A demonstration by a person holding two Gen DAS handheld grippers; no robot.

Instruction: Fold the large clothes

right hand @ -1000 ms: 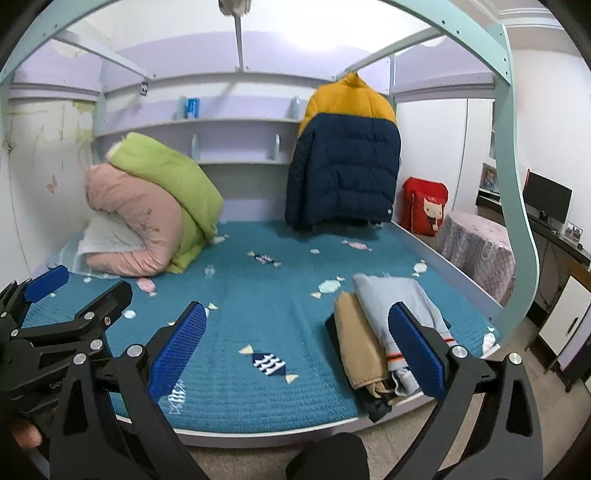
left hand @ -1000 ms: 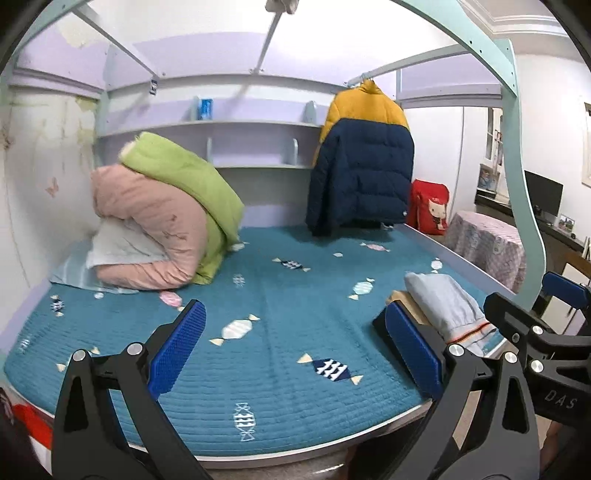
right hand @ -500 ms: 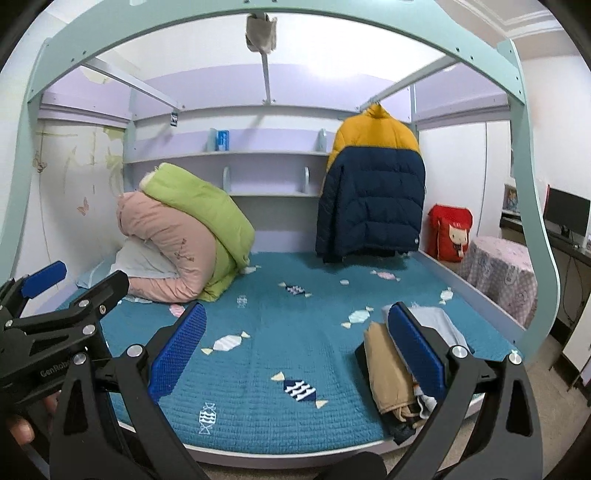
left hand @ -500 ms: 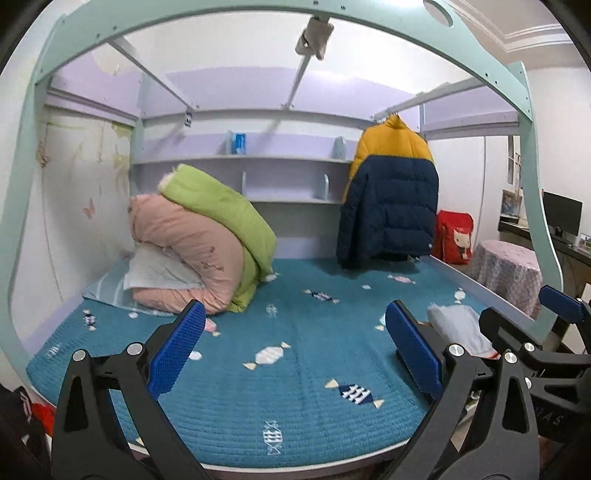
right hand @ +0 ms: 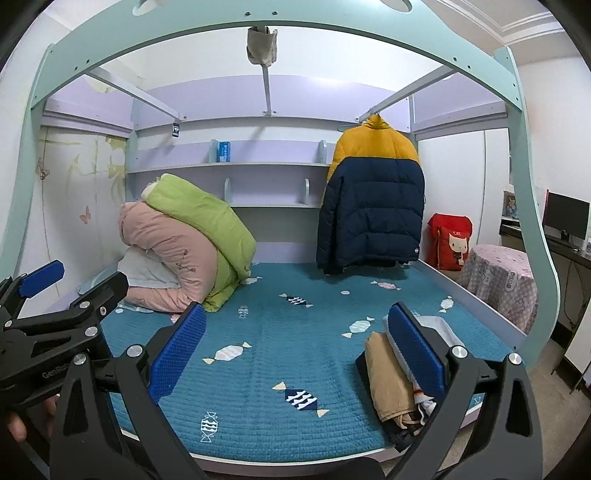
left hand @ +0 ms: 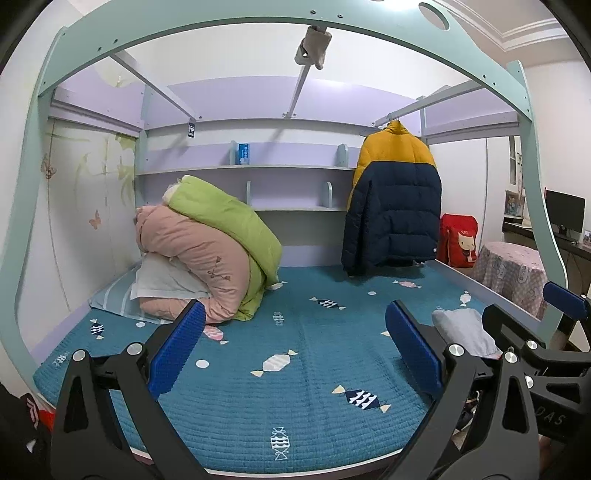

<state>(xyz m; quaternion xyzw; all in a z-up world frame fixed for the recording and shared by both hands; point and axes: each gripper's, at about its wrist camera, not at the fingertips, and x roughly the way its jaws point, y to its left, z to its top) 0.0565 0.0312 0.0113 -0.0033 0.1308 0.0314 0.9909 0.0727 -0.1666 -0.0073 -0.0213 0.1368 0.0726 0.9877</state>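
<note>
Gaping wide, both grippers' fingers (left hand: 177, 347) (right hand: 415, 347) hold nothing (mattress (left hand: 314, 369) beyond).

Bedspread (left hand: 306, 369) was quilted cloth, ribbed and matt. Jacket (left hand: 395, 206) looked puffy, slightly shiny. Gripper pads (right hand: 177, 347) were ridged blue plastic, the bed frame (right hand: 258, 33) smooth and painted.

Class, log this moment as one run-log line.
left gripper: open, empty | right gripper: open, empty | folded clothes: stacked, bed's right edge | puffer jacket: hanging
</note>
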